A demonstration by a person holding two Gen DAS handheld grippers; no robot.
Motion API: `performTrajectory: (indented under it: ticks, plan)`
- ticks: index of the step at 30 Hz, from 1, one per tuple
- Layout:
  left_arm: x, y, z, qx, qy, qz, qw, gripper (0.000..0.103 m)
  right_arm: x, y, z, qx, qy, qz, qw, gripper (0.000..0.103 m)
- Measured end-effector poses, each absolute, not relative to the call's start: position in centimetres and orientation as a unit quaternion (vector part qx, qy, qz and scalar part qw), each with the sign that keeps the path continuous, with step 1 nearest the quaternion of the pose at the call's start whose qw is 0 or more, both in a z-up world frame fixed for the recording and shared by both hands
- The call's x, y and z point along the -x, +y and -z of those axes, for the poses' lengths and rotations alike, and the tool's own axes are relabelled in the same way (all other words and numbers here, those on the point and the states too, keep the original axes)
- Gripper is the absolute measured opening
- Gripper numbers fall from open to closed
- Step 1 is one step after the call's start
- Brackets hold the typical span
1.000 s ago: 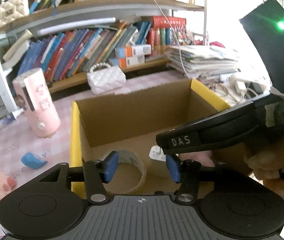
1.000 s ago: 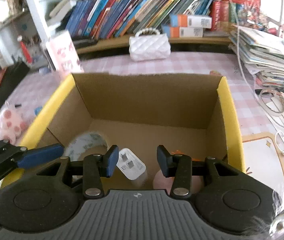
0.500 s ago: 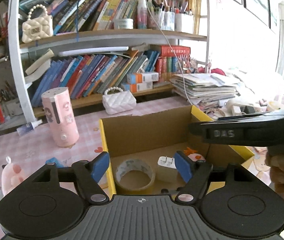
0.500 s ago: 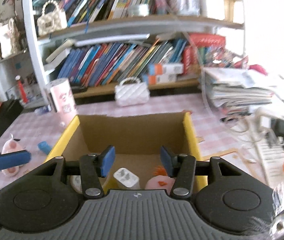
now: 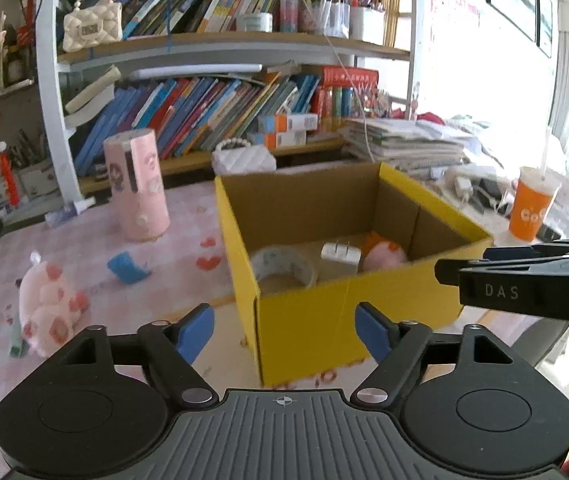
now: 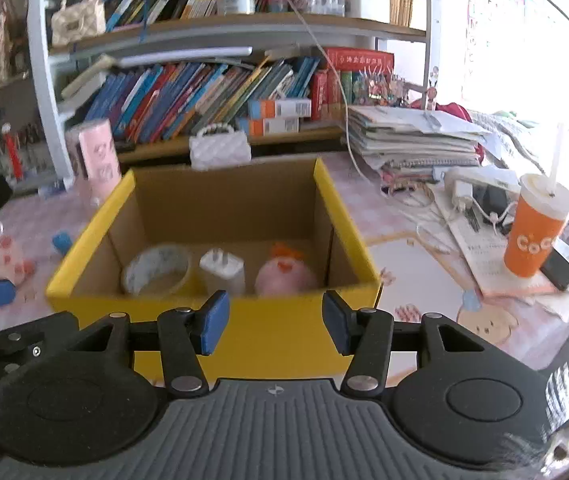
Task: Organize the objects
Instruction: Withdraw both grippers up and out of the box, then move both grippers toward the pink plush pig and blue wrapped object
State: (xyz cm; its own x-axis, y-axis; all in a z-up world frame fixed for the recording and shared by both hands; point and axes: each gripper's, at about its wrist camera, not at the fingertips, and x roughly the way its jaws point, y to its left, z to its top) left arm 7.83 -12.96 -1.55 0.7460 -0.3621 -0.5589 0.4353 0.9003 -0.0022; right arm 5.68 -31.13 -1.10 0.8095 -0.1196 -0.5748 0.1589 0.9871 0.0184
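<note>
I am holding both grippers in front of the yellow box (image 6: pixel 244 332), which is sitting near the middle of the desk (image 6: pixel 424 292). The left gripper (image 5: pixel 284 330) is hanging with its blue pads wide apart and nothing between them, and the right gripper (image 6: pixel 271 327) is likewise gaping and gripping nothing. Inside the box, along its near wall, a tape roll (image 6: pixel 156 270) is lying at the left, a white charger (image 6: pixel 221 270) is standing beside it, and a pink plush (image 6: pixel 284 274) is resting at the right. Out toward the desk's left edge, a spotted pink toy (image 5: pixel 48 304) is lying well apart from the box, with a small blue item (image 5: pixel 126 268), possibly a clip, between them. A pink canister (image 5: pixel 136 190) is standing behind these. An orange cup (image 6: pixel 534 232) is sitting near the right edge.
</note>
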Motion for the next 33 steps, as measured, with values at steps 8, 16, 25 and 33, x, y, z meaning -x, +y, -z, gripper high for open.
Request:
performTrajectory:
  ticks: [8,16,25,33]
  plan:
    - [-5.8,-10.9,2.9,-0.081,0.317,0.2,0.923,0.083,-3.0,-27.9,3.1,-0.016,0.332,0.073,0.94,0.058]
    - [-4.0,-8.9,3.5,-0.089,0.334,0.194,0.918,0.084,-1.0,-25.2,3.7,-0.017,0.349,0.053,0.935,0.063]
    - [-2.2,-6.5,3.5,-0.091,0.338,0.185,0.918,0.084,0.5,-22.4,4.0,-0.017,0.356,0.037,0.934,0.067]
    - [-0.8,-4.3,3.5,-0.087,0.342,0.171,0.92,0.084,1.6,-20.3,4.0,-0.015,0.362,0.019,0.932,0.068]
